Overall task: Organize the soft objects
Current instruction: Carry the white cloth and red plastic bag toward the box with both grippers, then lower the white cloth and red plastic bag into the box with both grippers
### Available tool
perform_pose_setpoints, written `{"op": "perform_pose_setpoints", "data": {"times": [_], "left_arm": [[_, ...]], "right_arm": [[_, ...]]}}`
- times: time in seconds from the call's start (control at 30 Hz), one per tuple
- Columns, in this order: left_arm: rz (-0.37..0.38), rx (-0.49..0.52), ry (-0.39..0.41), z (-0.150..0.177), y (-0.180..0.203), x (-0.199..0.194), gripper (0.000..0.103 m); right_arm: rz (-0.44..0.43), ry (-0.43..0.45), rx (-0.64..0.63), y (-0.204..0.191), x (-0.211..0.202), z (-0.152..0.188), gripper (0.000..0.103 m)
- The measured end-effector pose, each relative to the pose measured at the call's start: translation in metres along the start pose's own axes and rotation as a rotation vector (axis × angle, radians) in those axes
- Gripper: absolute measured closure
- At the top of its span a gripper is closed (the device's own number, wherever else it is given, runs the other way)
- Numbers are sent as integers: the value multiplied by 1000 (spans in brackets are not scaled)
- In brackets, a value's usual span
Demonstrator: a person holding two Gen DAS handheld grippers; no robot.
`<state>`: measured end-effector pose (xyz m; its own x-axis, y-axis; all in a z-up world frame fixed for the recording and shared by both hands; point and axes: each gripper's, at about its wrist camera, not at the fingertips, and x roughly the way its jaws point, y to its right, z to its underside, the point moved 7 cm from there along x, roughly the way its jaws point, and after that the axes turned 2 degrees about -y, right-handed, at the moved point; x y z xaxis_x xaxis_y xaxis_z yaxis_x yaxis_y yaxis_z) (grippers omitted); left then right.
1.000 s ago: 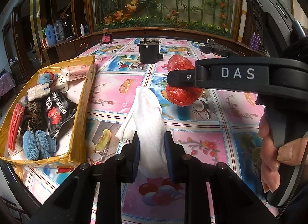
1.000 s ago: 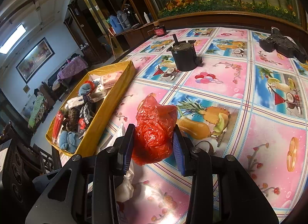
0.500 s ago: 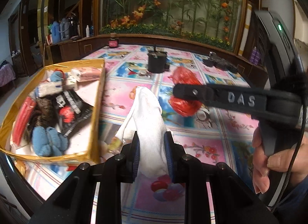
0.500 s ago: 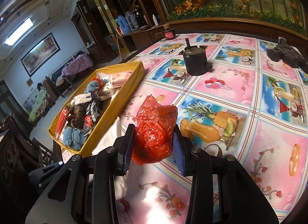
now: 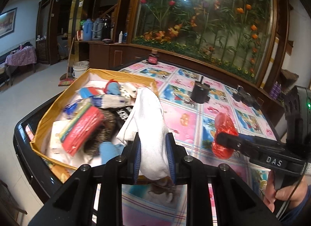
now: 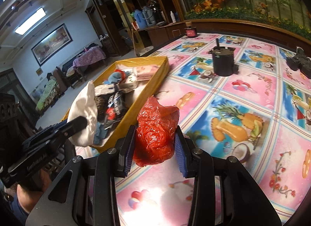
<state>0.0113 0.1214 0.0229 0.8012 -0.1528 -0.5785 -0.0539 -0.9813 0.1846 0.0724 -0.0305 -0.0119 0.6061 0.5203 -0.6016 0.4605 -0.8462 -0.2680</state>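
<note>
My left gripper [image 5: 153,158] is shut on a white cloth [image 5: 149,121], held above the near right corner of the yellow box [image 5: 48,113]. From the right wrist view the same white cloth [image 6: 85,113] hangs over the yellow box [image 6: 143,93]. A crumpled red plastic bag [image 6: 155,130] sits pinched between the pads of my right gripper [image 6: 155,148], lifted over the tablecloth just right of the box. In the left wrist view the red plastic bag [image 5: 223,130] and the right gripper [image 5: 227,138] show at the right. The box holds several soft items, among them a blue plush, a red packet and tissue packs.
A black round container [image 6: 222,62] stands mid-table on the patterned tablecloth [image 6: 252,93]. A black object [image 6: 300,62] lies at the far right. A small dark jar [image 6: 190,30] stands at the far edge. A person's hand [image 5: 279,193] grips the right tool. The table edge and floor lie left of the box.
My left gripper has swung left with the white cloth, from over the tablecloth to over the box. The right gripper with the red bag shifted slightly toward the box.
</note>
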Motion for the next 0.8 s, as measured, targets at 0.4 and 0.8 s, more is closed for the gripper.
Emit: {"op": "perform_pose_setpoints", "data": {"times": [0.4,0.8], "left_arm": [[-77,-101,51,-14,-61,-18,80],[-88,-111,20,-25,-93,-3,80]], "right_arm": [[-105,-36,-101,-70,15,-19,65],[-123,-96,-131,-108,55,-45,65]]}}
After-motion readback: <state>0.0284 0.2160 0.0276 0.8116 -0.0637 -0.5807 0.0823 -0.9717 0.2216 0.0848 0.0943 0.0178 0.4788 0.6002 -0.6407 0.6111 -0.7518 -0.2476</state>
